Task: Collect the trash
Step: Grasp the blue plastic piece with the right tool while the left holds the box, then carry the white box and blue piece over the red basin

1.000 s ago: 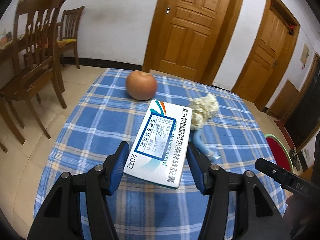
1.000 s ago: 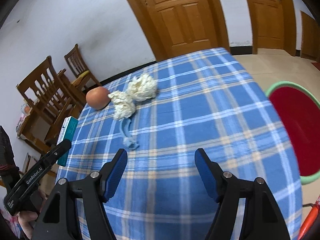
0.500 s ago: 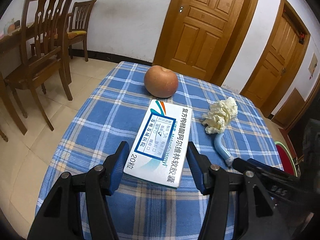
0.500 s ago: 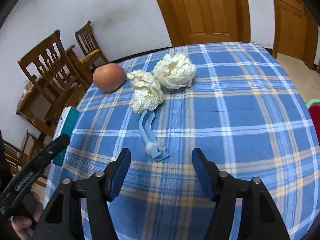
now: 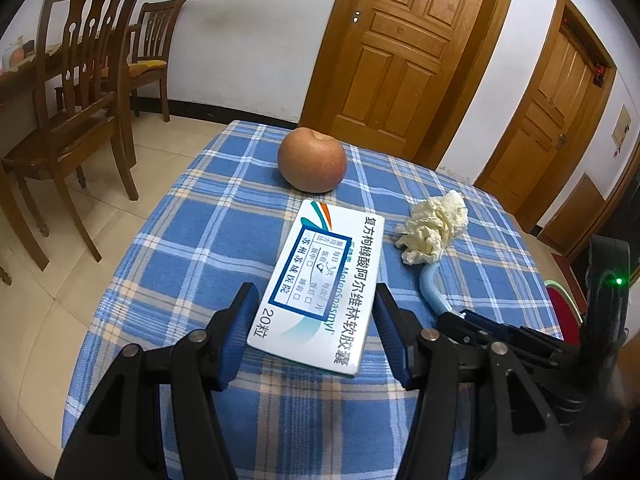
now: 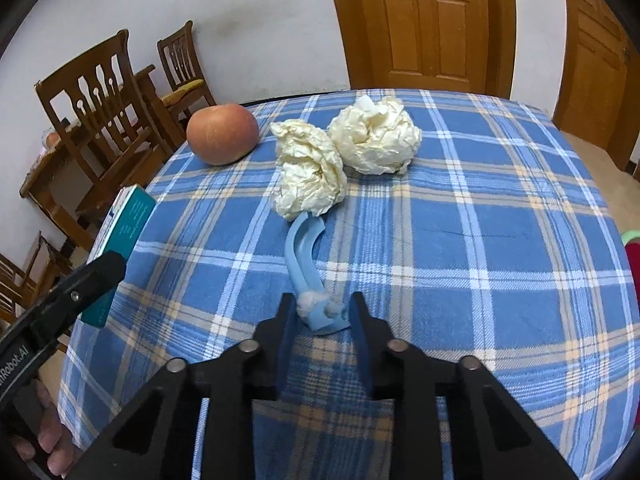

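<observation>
My left gripper [image 5: 316, 320] is shut on a white and teal medicine box [image 5: 324, 280], holding it tilted above the blue checked tablecloth [image 5: 192, 240]. In the right wrist view the right gripper [image 6: 322, 316] has its jaws closing around the near end of a curved light-blue plastic piece [image 6: 304, 256] that lies on the cloth, pads at its sides. Two crumpled cream tissue wads [image 6: 308, 176] [image 6: 376, 140] lie just beyond it, the nearer one covering the piece's far end. The held box [image 6: 128, 220] shows at the left edge there.
An apple [image 6: 222, 134] sits at the table's far left. A red bin with a green rim [image 6: 632, 248] stands on the floor to the right. Wooden chairs [image 5: 76, 92] stand left of the table, wooden doors [image 5: 404, 48] behind it.
The right gripper has moved in and down to the blue plastic piece and narrowed its jaws around the piece's near end. The left gripper still holds the box, hardly moved.
</observation>
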A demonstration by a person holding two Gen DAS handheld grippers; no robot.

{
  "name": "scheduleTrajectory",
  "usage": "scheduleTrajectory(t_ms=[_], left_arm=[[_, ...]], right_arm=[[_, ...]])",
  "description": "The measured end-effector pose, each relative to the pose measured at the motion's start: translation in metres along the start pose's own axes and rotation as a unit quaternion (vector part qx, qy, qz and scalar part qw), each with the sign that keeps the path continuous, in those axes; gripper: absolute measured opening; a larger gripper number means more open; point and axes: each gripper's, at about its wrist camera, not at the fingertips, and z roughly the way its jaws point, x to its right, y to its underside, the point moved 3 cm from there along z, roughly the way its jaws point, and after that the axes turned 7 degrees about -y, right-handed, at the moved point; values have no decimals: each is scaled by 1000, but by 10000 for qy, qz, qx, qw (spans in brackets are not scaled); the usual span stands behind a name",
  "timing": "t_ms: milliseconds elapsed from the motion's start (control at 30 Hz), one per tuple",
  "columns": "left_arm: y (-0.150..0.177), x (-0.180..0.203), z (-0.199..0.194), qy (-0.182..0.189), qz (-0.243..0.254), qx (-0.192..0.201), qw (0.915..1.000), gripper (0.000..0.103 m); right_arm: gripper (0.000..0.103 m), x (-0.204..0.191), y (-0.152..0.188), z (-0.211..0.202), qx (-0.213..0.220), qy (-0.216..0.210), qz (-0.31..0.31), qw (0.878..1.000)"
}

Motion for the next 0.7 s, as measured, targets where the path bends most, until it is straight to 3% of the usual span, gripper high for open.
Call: scheduleTrajectory(t_ms=[300, 700], left_arm=[[2, 9, -5, 73, 64, 0, 10000, 58], [6, 25, -12, 211, 172, -22, 9996, 58]], right_arm=[[25, 2, 6, -13, 58, -244, 153, 9996], [25, 22, 21, -61, 479, -390, 566, 9965]])
